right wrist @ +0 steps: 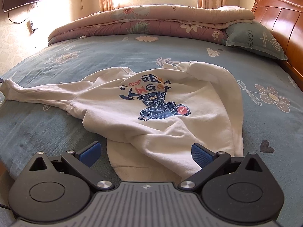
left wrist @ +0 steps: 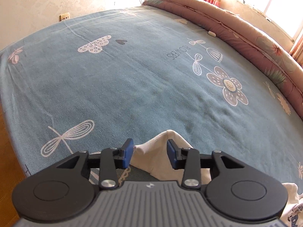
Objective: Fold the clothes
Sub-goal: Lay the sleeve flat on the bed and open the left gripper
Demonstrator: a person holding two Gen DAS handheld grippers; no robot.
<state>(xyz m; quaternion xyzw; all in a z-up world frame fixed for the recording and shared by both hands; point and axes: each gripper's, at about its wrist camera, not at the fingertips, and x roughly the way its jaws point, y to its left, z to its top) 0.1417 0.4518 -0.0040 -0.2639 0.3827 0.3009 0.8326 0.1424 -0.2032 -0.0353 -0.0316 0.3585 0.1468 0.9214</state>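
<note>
A white sweatshirt (right wrist: 170, 117) with a blue bear print lies crumpled on the blue bedsheet (right wrist: 56, 124), one sleeve stretched out to the left and the other curled along its right side. My right gripper (right wrist: 144, 154) is open, its blue pads on either side of the ribbed hem nearest me. In the left wrist view, my left gripper (left wrist: 149, 154) is open around a raised end of the white sweatshirt (left wrist: 161, 151), which stands between the blue pads; more of the fabric trails off to the lower right.
A folded pink floral quilt (right wrist: 144, 24) lies along the far side of the bed under the window. A blue pillow (right wrist: 255, 39) leans by the wooden headboard (right wrist: 280, 24). The sheet (left wrist: 123, 87) stretches wide ahead of the left gripper; wooden floor (left wrist: 5, 151) shows at left.
</note>
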